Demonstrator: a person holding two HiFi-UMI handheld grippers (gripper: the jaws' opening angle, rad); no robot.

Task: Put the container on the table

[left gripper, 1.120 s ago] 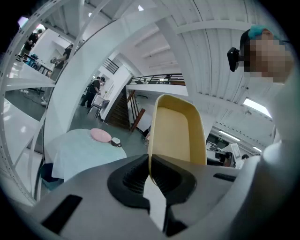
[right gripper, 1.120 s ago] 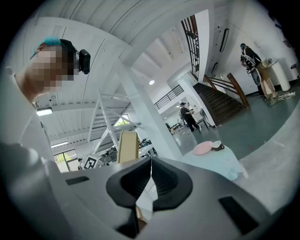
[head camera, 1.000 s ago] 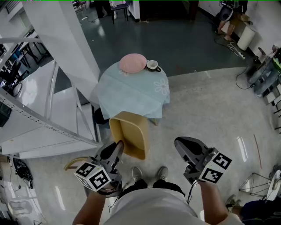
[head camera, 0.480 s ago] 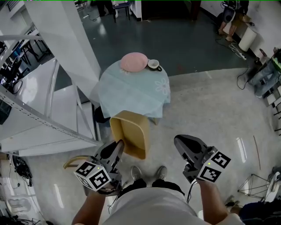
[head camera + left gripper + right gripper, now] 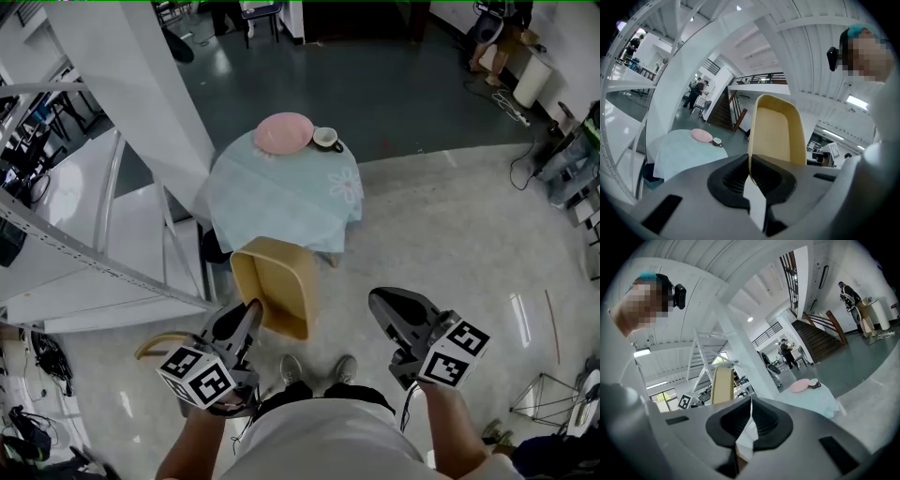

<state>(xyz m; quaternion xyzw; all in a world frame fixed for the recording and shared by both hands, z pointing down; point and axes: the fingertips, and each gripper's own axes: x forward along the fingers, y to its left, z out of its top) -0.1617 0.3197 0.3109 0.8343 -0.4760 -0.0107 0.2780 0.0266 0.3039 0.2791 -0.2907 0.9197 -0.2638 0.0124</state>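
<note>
Out ahead of the person's feet, in the air and well short of the table: tan plastic container [image 5: 277, 281], an oblong shallow tub with its hollow side turned upward. Pinched by one thin side wall in the left gripper [image 5: 246, 317], with the ribbed pads closed on both faces of that wall, as shown plainly in the left gripper view [image 5: 778, 131]. Resting on no surface, carried by this single grip only. Off to the other side, well apart from the tub: right gripper [image 5: 384, 305], clenched on nothing, with the jaws together, taking no part in the carrying. Farther forward: round table [image 5: 281, 206] under a pale blue cloth, with a pink plate [image 5: 284, 133] and a cup [image 5: 327, 140] just beside each other at the far edge, and with the near half of the cloth bare. To the left of the table: white column [image 5: 141, 84] and a white metal frame. Concerning progress, as a judgement: pick-up done, carrying under way, setting down not yet begun. Left to do, most probably: approach the table, lower the tub flat on the bare near part of the cloth, away from plate and cup, then release the left jaws.
</note>
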